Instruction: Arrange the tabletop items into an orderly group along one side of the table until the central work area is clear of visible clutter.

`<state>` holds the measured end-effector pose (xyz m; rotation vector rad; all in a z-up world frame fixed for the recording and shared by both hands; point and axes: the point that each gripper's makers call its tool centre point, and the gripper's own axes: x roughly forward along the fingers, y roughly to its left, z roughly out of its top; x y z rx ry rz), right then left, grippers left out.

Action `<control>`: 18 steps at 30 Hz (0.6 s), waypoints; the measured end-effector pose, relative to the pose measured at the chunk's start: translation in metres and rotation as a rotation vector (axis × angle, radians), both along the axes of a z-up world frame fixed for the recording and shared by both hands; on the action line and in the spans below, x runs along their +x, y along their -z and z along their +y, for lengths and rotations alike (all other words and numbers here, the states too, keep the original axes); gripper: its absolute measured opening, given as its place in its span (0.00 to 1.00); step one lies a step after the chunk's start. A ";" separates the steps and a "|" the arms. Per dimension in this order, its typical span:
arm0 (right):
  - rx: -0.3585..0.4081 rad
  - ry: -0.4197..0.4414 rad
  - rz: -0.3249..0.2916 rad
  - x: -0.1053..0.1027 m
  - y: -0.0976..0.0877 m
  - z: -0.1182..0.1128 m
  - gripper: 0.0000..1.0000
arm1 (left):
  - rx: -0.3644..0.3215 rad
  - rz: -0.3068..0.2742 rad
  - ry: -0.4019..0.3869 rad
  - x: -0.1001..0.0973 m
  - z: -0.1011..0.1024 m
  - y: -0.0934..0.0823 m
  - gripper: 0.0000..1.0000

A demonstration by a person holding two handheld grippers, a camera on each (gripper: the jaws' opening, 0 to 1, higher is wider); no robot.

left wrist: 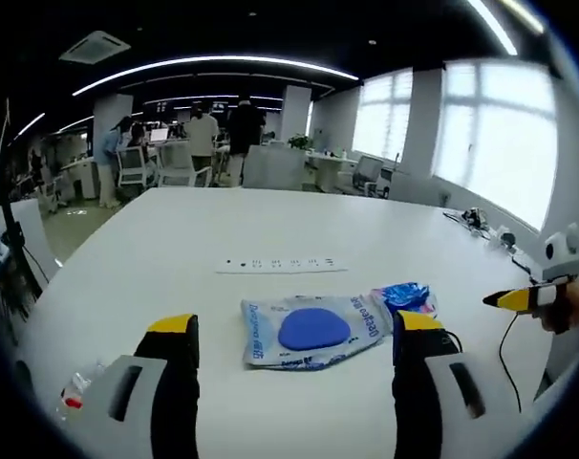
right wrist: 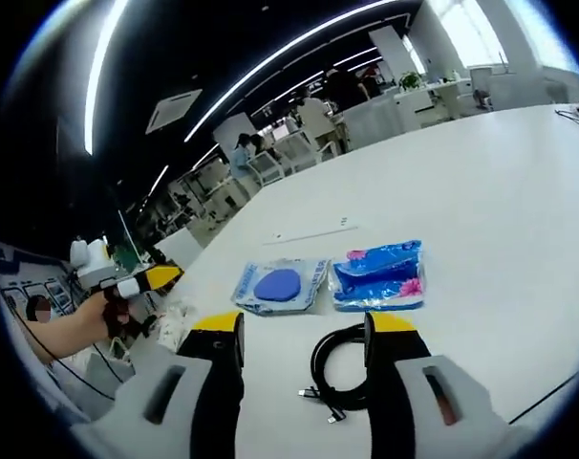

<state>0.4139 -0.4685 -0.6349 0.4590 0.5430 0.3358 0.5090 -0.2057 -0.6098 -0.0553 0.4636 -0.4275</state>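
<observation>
On the white table (left wrist: 175, 239) a clear packet with a blue oval pad (left wrist: 313, 330) lies just beyond my left gripper (left wrist: 295, 325), whose jaws stand open around nothing. A blue and pink packet (left wrist: 404, 296) touches its right end. My right gripper (right wrist: 304, 325) is open too. A coiled black cable (right wrist: 339, 373) lies between its jaws on the table (right wrist: 481, 191). Further on lie the clear packet (right wrist: 278, 285) and the blue packet (right wrist: 380, 273), side by side. The left gripper (right wrist: 146, 280) enters from the left, held by a hand.
A flat white strip (left wrist: 282, 265) lies mid-table beyond the packets. Crumpled clear plastic with a red bit (left wrist: 75, 392) sits near the left jaw. The right gripper (left wrist: 524, 298) shows at the right edge. Small cables (left wrist: 476, 220) lie far right. Chairs and people stand behind.
</observation>
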 end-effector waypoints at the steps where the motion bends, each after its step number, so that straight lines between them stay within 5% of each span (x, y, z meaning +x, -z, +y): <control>1: 0.003 0.003 0.005 0.000 0.002 -0.001 0.48 | 0.002 0.006 -0.003 -0.001 0.001 0.002 0.85; 10: 0.013 -0.003 0.013 0.006 0.003 0.001 0.47 | 0.012 0.016 -0.045 0.000 0.020 0.005 0.83; 18: 0.021 0.020 0.034 0.002 0.012 -0.008 0.46 | 0.023 0.031 -0.176 -0.015 0.067 0.011 0.82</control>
